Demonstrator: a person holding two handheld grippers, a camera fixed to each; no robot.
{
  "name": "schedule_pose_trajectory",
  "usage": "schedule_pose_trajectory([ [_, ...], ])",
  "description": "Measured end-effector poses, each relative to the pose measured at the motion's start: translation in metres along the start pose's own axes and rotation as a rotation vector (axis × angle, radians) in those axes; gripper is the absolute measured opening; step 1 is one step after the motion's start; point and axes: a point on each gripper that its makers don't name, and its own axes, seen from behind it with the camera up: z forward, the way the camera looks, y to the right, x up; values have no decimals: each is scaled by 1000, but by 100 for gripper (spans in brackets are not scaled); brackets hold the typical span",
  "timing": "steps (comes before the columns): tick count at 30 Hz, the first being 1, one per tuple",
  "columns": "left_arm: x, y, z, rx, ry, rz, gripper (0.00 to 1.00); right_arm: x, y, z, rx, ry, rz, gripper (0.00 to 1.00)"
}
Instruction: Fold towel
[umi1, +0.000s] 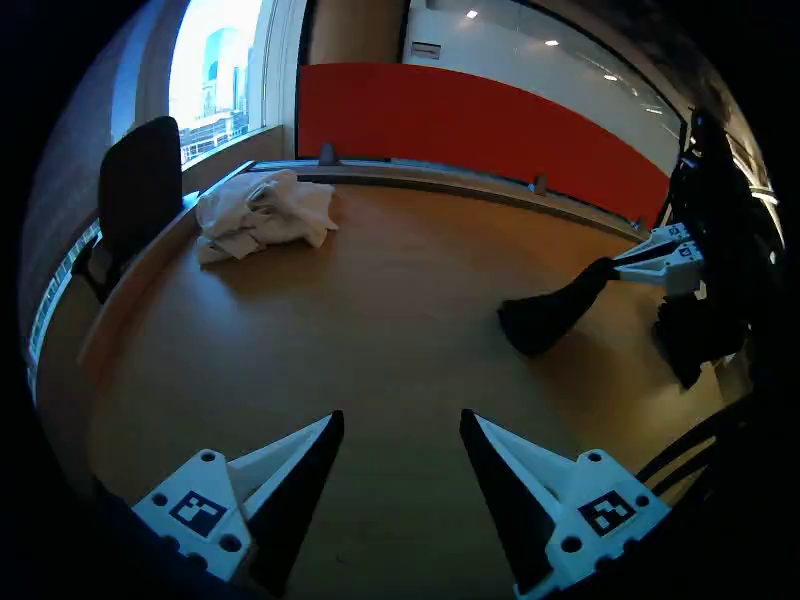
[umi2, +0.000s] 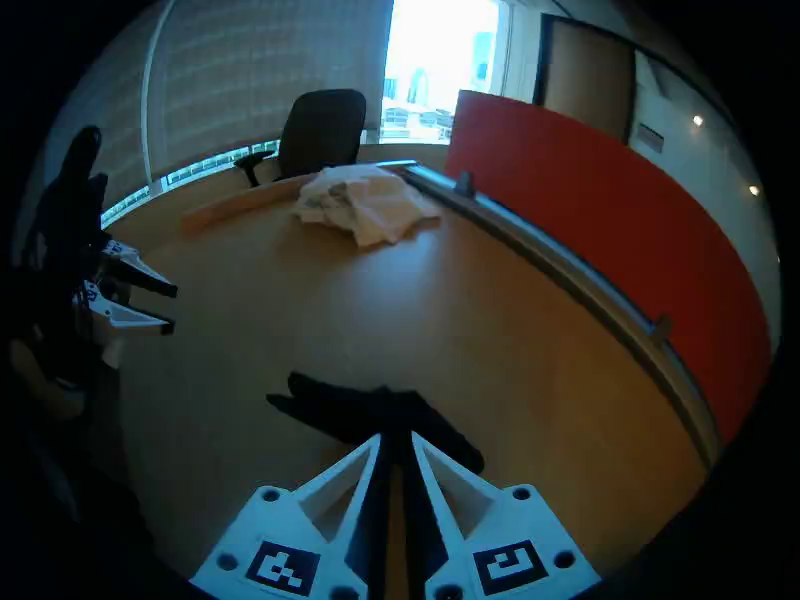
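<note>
The right gripper (umi2: 393, 442) was clamped on one end of the dark towel (umi2: 360, 408). It held that end up so the rest trailed onto the desk (umi1: 400, 300) toward the person's edge, perhaps by a corner; the dim cloth hid its folds. The left gripper (umi1: 400, 420) hovered with fingers apart, free to take another corner. A crumpled white pile (umi1: 265, 212) lay at the far corner.

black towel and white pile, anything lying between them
Nothing: bare wooden tabletop separates the black towel and the white pile, clearest in the right gripper view.
</note>
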Motion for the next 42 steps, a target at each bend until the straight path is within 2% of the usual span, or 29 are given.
schedule_pose_trajectory([
  [3,3,1,-1,-1,4,0,86,15,5,-13,-2,21,-3,6],
  [9,8,6,-2,-9,10,4,86,27,13,-32,-14,39,-8,6],
  [15,11,11,-1,-17,12,9,86,26,23,-48,-31,48,0,6],
  [21,15,16,1,-27,9,15,86,20,43,-71,-56,58,20,6],
  [28,19,23,5,-34,4,26,86,10,82,-105,-103,62,43,6],
  [42,26,31,10,-31,1,27,86,-31,183,-181,-234,30,75,6],
])
